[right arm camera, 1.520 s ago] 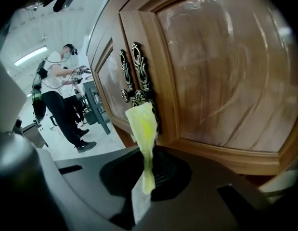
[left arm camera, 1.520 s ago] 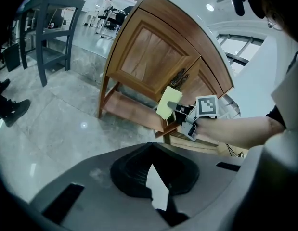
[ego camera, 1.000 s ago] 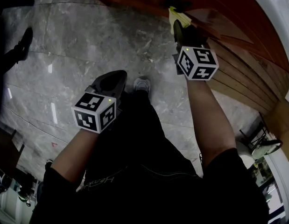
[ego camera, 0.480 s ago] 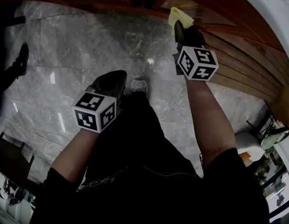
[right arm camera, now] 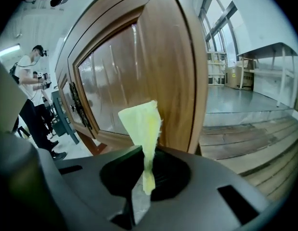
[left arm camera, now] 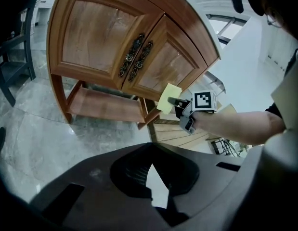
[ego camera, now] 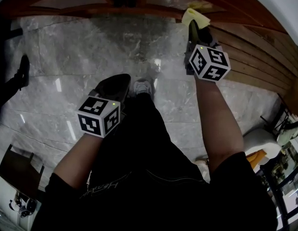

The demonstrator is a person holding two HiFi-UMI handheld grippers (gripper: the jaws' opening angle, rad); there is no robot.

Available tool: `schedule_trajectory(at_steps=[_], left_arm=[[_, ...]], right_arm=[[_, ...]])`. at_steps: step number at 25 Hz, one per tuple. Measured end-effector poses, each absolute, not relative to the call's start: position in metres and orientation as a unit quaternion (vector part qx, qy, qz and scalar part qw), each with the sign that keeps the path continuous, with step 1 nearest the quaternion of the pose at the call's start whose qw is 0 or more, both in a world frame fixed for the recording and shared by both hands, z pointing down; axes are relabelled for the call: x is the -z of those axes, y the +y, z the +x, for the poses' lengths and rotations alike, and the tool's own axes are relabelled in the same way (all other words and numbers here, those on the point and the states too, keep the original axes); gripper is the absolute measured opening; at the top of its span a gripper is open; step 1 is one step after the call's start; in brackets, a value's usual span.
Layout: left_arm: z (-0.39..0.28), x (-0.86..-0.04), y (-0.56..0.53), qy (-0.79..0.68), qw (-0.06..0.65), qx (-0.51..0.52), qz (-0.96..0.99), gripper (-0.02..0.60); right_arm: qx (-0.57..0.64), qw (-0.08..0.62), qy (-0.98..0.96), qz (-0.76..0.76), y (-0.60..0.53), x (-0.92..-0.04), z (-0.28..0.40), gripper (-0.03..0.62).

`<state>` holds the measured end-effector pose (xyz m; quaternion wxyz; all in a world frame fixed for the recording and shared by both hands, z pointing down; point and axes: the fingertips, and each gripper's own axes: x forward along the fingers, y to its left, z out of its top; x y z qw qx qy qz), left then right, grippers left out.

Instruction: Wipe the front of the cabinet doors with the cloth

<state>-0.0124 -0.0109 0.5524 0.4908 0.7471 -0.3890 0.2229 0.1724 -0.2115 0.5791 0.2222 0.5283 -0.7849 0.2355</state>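
Where the cloth sits: yellow cloth (right arm camera: 144, 129) pinched at its lower end, standing upright out of the right gripper (right arm camera: 148, 182); its free end fans out in front of the right cabinet door (right arm camera: 115, 81), near that door's lower corner. Contact with the wood cannot be told.
Right gripper: clenched on the cloth; at upper right of the head view, held out on a straight arm toward the cabinet (left arm camera: 105, 42).
Left gripper: (left arm camera: 151, 165) jaws closed tip to tip with nothing between them; left of centre in the head view, low beside the person's leg, well apart from the cabinet.
Cabinet: brown wood, two panelled doors, both shut, with a pair of dark metal handles (left arm camera: 134, 57) at the centre seam.
Floor: (ego camera: 91, 47) grey marbled tiles.
Background: a person (right arm camera: 31, 81) stands at far left of the right gripper view.
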Motion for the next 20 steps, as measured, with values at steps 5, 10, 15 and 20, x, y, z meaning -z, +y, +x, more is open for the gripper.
schedule_trajectory(at_steps=[5, 10, 15, 20], left_arm=[[0.005, -0.551, -0.018, -0.380, 0.486, -0.225, 0.755, 0.006], [0.015, -0.554, -0.019, -0.374, 0.485, -0.232, 0.756, 0.006], [0.024, -0.557, -0.016, -0.369, 0.487, -0.241, 0.754, 0.006], [0.037, -0.551, -0.019, -0.367, 0.482, -0.233, 0.760, 0.006]], right_arm=[[-0.243, 0.218, -0.765, 0.555, -0.209, -0.581, 0.209, 0.041], [-0.260, 0.201, -0.739, 0.588, -0.209, -0.584, 0.246, 0.041], [-0.274, 0.186, -0.726, 0.603, -0.208, -0.587, 0.267, 0.041], [-0.281, 0.190, -0.724, 0.601, -0.186, -0.584, 0.281, 0.041]])
